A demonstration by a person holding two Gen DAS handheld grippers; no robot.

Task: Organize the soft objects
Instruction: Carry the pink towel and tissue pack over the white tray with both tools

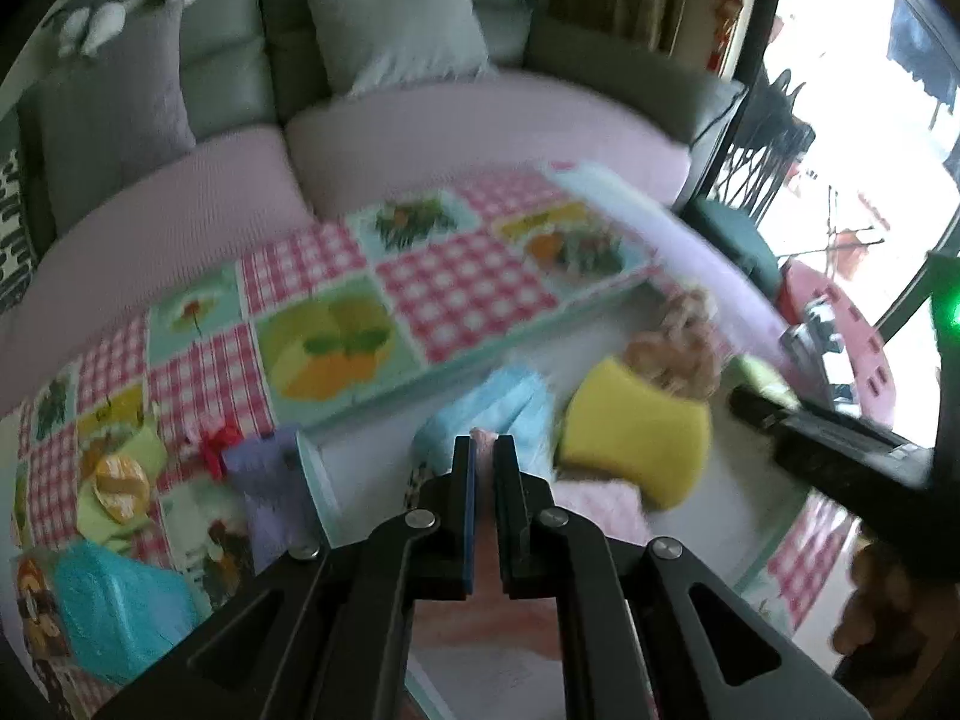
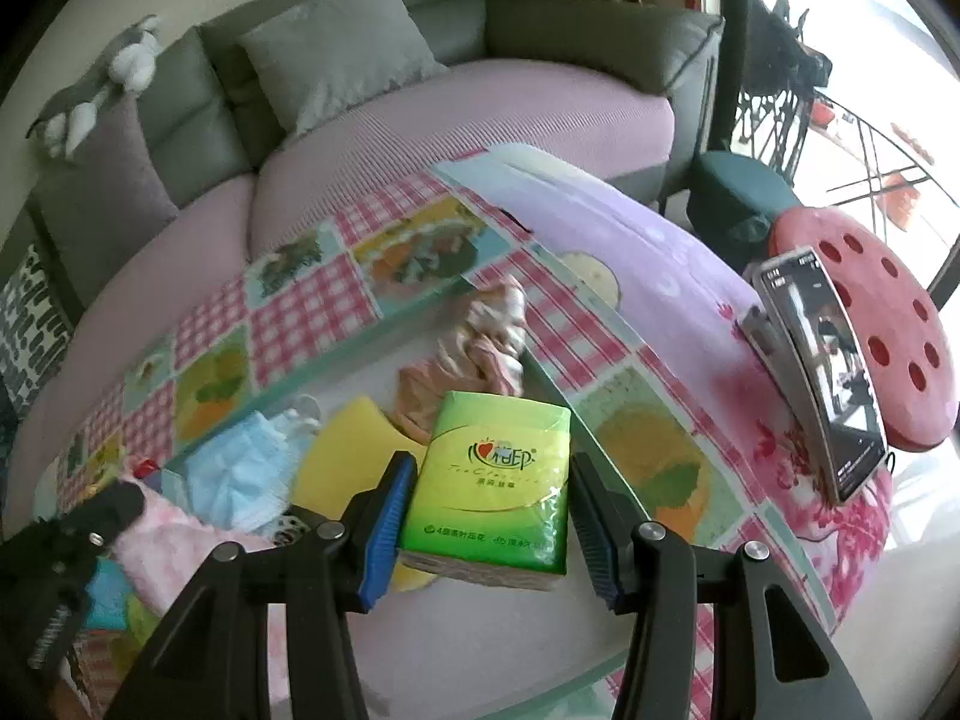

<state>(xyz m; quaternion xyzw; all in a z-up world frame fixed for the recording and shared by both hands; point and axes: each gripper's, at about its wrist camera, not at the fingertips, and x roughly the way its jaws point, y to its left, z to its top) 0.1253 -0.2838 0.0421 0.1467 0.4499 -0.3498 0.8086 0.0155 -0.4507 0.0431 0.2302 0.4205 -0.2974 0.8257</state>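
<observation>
My left gripper (image 1: 485, 444) is shut, with a sliver of the pink fluffy cloth (image 1: 600, 507) pinched at its tips, low over the white floor of the checked box (image 1: 456, 360). In the right wrist view it (image 2: 114, 510) sits at the left on that cloth (image 2: 168, 546). My right gripper (image 2: 492, 462) is shut on a green tissue pack (image 2: 498, 480), held above the box. On the box floor lie a yellow sponge (image 2: 354, 450), blue face masks (image 2: 246, 468) and a crumpled beige-pink cloth (image 2: 480, 348).
A phone on a stand (image 2: 828, 372) stands at the right in front of a red stool (image 2: 870, 330). Behind is a sofa with a pink cover (image 2: 456, 138) and grey cushions. A turquoise item (image 1: 114, 606) and a purple cloth (image 1: 264, 480) lie left of the box.
</observation>
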